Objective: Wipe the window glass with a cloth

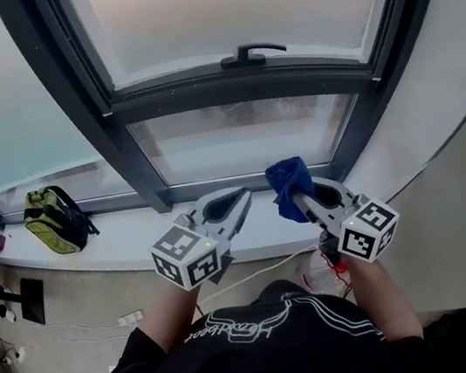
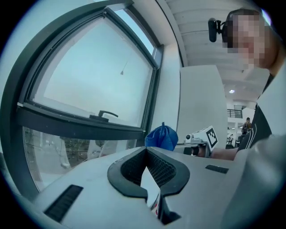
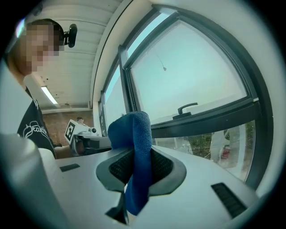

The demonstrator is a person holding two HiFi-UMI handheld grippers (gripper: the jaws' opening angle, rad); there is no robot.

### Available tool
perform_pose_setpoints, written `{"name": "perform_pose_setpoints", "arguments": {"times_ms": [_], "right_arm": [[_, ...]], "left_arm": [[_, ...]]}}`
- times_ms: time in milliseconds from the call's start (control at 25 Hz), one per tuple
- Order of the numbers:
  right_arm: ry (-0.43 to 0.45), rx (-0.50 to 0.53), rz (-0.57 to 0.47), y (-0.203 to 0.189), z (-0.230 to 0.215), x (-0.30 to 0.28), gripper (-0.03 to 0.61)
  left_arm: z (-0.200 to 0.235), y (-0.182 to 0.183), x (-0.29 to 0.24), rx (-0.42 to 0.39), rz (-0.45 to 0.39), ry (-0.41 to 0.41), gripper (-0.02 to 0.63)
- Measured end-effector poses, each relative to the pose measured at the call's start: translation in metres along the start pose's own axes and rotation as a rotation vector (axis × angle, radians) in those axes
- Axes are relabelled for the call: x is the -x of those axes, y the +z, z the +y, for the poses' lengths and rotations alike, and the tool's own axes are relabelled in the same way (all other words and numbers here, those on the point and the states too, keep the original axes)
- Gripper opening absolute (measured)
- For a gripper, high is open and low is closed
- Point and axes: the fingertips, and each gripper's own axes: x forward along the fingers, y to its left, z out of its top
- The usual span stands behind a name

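The window has a dark frame, a frosted upper pane with a black handle, and a lower pane. A blue cloth is bunched between the jaws of my right gripper, just below the lower pane. In the right gripper view the cloth stands up from the shut jaws and hangs down in front. My left gripper is beside it at the left, jaws shut with nothing in them. The left gripper view has the cloth past its tips.
A white sill runs under the window. A green and black backpack lies on it at the left. A white cable trails over the floor below. A grey wall closes the right side.
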Motion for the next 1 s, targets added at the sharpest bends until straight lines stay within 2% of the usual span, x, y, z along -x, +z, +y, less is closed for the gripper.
{"name": "perform_pose_setpoints", "arguments": {"times_ms": [240,480,1000], "right_arm": [[0.021,-0.009,-0.004,0.007,0.02,0.002,0.063],[0.046,0.009,0.013,0.007,0.031,-0.001,0.063],[0.086,-0.025,0.011,0.004,0.044,-0.003,0.061]], "left_arm": [[-0.01,0.01,0.02,-0.02,-0.018,0.004,0.006],[-0.011,0.009,0.029,-0.007,-0.03,0.022,0.005],[-0.014,0.009,0.043,0.011,-0.059,0.034,0.006]]}}
